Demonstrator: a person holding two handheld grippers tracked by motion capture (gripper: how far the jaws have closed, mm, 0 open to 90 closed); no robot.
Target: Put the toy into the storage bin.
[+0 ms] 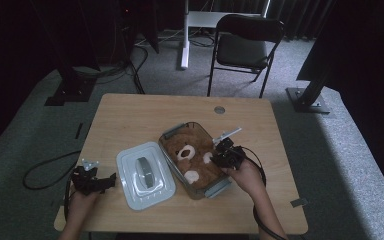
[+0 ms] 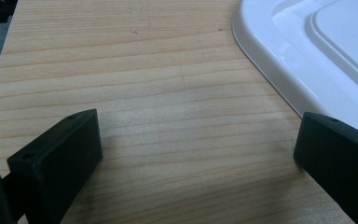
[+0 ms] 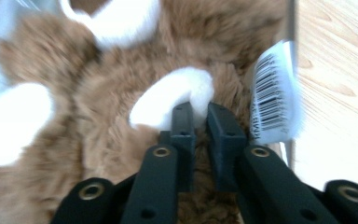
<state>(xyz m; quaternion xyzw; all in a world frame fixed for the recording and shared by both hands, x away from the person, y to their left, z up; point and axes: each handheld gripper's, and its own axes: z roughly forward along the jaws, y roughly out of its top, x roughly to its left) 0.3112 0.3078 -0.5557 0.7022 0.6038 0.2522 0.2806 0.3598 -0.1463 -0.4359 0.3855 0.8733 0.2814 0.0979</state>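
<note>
toy: brown furry plush toy (image 1: 196,159) with white patches lies in the clear bin (image 1: 172,133), long axis diagonal across the counter (image 1: 130,112) | right gripper (image 3: 199,114): angled down, fingers narrowly pinching its fur by the barcode tag (image 3: 274,93) | left gripper (image 2: 196,140): fingers wide, empty, beside the white lid (image 1: 145,175)

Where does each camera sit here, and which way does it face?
High view: above the person's side, facing forward and down on the table; both forearms show.
Left gripper view: on the left gripper, open jaws over wood beside the white lid.
Right gripper view: on the right gripper, pinching the plush toy.
Shared: lid, toy.
</note>
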